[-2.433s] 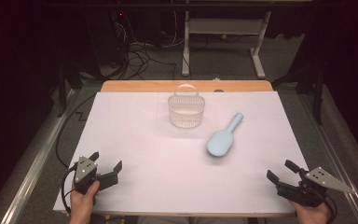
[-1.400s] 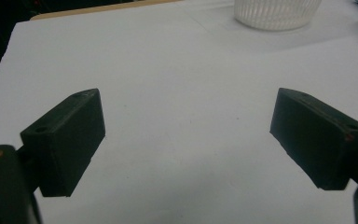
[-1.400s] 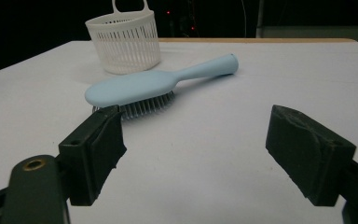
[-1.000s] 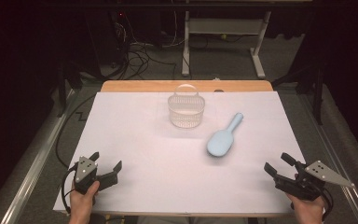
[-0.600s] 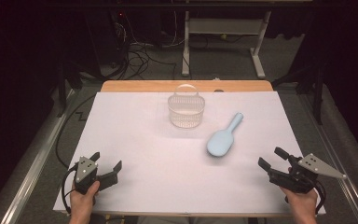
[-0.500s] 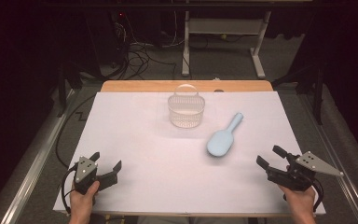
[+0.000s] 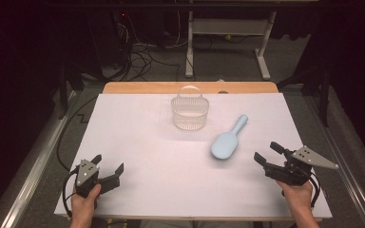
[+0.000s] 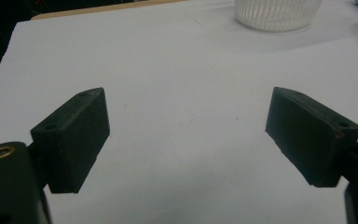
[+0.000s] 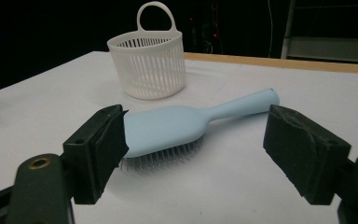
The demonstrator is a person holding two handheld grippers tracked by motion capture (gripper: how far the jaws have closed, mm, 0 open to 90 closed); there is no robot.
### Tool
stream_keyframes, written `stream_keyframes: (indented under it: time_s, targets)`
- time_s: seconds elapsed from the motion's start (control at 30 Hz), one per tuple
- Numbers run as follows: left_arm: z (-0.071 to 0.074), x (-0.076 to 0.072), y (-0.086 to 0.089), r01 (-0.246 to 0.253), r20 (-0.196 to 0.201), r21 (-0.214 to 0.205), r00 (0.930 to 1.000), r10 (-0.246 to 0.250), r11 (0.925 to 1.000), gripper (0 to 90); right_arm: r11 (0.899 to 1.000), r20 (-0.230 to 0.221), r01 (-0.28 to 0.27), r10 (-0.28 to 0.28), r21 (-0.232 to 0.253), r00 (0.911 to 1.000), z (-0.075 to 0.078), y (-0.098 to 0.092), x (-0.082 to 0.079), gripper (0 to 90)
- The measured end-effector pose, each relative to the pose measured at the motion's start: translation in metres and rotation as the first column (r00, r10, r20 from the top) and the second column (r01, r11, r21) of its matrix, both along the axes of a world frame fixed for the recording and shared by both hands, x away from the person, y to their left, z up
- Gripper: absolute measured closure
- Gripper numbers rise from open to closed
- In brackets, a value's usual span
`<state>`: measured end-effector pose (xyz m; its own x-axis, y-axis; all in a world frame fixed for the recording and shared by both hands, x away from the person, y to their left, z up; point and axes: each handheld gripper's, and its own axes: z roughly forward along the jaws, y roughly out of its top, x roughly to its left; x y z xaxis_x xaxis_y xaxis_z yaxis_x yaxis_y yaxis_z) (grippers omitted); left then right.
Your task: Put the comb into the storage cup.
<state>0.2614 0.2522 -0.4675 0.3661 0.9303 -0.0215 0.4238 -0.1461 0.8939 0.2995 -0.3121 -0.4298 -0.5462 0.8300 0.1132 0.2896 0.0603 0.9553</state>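
The right gripper (image 7: 265,155) sat low over the white sheet (image 7: 138,142) near the table's right front, jaws spread wide w/ nothing in them, pointing at the pale blue hairbrush (image 7: 227,140). The brush lay bristles down on the sheet, head toward the person, handle angled away to the right. In the right gripper view (image 9: 193,154) the brush (image 9: 182,126) showed just past the jaw tips, head behind the left jaw & handle running toward the right one; neither pad touched it as far as I could see. The hand (image 7: 297,194) gripped the tool from the table's front edge.

The white slatted basket (image 7: 190,110) w/ its loop handle stood upright beyond the brush, toward the far middle of the sheet, apart from it. It also showed behind the brush in the right gripper view (image 9: 148,65).

The left gripper (image 7: 108,167) rested at the left front corner, well apart from brush & basket. Its jaws had just closed in a little but stood wide apart, empty; in the left gripper view (image 8: 186,135) bare sheet lay between them, basket base (image 8: 277,11) at the top edge.
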Motion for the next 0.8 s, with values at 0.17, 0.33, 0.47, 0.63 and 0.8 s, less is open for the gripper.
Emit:
stream_keyframes:
  time_s: [0.17,0.33,0.47,0.63,0.8]
  targets:
    - [0.000,0.000,0.000,0.002,0.002,-0.001,1.0000,-0.002,1.0000,14.3,1.000,0.006,-0.004,0.004,-0.022,1.0000,0.001,0.004,0.004,23.3]
    - [0.000,0.000,-0.001,0.002,0.002,0.001,1.0000,-0.002,1.0000,14.3,1.000,0.007,-0.005,0.005,-0.017,1.0000,0.001,0.006,0.008,23.3]
    - [0.000,0.000,0.000,0.000,0.002,0.000,1.0000,0.000,1.0000,14.3,1.000,0.002,-0.006,0.006,-0.017,1.0000,0.001,0.008,0.013,23.3]
    - [0.000,0.001,0.000,-0.001,0.003,0.000,1.0000,0.001,1.0000,14.2,1.000,-0.002,0.000,0.000,-0.027,1.0000,0.002,0.010,0.019,24.0]
    - [0.000,0.001,0.001,-0.004,0.002,-0.003,1.0000,0.004,1.0000,14.3,1.000,-0.014,0.010,-0.010,-0.026,0.9998,0.002,0.011,0.024,25.2]
